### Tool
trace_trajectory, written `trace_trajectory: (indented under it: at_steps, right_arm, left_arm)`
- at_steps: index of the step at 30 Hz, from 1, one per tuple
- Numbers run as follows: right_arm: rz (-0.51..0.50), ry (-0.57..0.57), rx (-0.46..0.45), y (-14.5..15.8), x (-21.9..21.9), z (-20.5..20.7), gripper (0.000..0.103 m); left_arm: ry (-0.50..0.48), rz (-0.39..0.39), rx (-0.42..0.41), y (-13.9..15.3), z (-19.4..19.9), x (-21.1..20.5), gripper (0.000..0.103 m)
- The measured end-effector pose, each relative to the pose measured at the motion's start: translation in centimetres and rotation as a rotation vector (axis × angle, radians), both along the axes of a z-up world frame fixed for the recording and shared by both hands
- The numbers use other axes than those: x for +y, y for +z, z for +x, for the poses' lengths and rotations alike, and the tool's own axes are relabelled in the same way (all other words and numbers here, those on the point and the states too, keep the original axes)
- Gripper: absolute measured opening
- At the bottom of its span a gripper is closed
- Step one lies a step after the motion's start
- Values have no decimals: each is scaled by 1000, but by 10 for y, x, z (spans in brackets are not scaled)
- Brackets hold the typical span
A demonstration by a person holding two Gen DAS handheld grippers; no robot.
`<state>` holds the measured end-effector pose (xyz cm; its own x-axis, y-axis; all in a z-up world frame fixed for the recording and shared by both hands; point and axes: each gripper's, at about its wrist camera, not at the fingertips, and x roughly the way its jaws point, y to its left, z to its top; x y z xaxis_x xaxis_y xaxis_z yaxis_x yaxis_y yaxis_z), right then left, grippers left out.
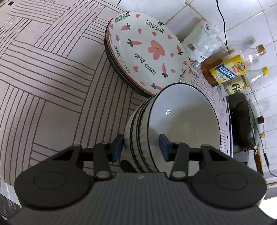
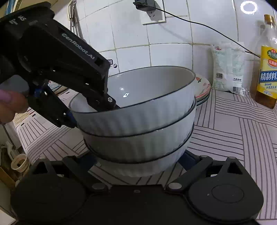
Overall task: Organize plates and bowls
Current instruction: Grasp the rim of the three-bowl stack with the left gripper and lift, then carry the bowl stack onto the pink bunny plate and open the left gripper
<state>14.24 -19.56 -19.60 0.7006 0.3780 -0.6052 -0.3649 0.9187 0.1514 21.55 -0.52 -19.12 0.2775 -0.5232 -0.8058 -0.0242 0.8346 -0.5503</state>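
Note:
A stack of three white ribbed bowls with dark rims (image 2: pixel 138 131) stands on the striped mat. The top bowl (image 1: pixel 181 121) sits tilted in the stack. My left gripper (image 1: pixel 141 147) straddles the top bowl's rim, one blue pad inside and one outside, with a gap on each side; it also shows in the right wrist view (image 2: pixel 90 110). My right gripper (image 2: pixel 138 161) is open, its fingers either side of the bottom bowl's base. A stack of plates (image 1: pixel 148 52) with pink carrot and bear print lies behind the bowls and shows in the right wrist view (image 2: pixel 202 88).
Oil and sauce bottles (image 1: pixel 228 69) and a plastic bag (image 1: pixel 202 43) stand by the tiled wall. A black wok (image 1: pixel 245 124) sits at the right. A tall oil bottle (image 2: pixel 267 69) and a white bag (image 2: pixel 226 69) stand behind the mat. A wall socket with cable (image 2: pixel 152 12) is above.

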Motion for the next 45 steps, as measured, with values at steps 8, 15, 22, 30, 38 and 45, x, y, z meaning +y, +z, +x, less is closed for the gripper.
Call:
trace_trajectory:
  at_steps: [8, 15, 22, 30, 38, 45]
  right_arm:
    - [18, 13, 6, -3, 0, 6, 101]
    - [14, 61, 18, -2, -3, 8, 101]
    - [13, 69, 19, 3, -2, 0, 100]
    - [4, 85, -20, 20, -3, -13, 100]
    - [-1, 70, -95, 57, -9, -4, 100]
    - [17, 74, -141, 78, -13, 24, 100]
  left_arm:
    - [24, -46, -18, -7, -4, 5, 47]
    - [67, -85, -45, -12, -14, 7, 47]
    - [67, -104, -42, -9, -27, 10, 47]
    - [42, -98, -84, 17, -35, 10, 47]
    - [-2, -95, -152, 62, -20, 2, 47]
    - [7, -57, -206, 91, 5, -4, 47]
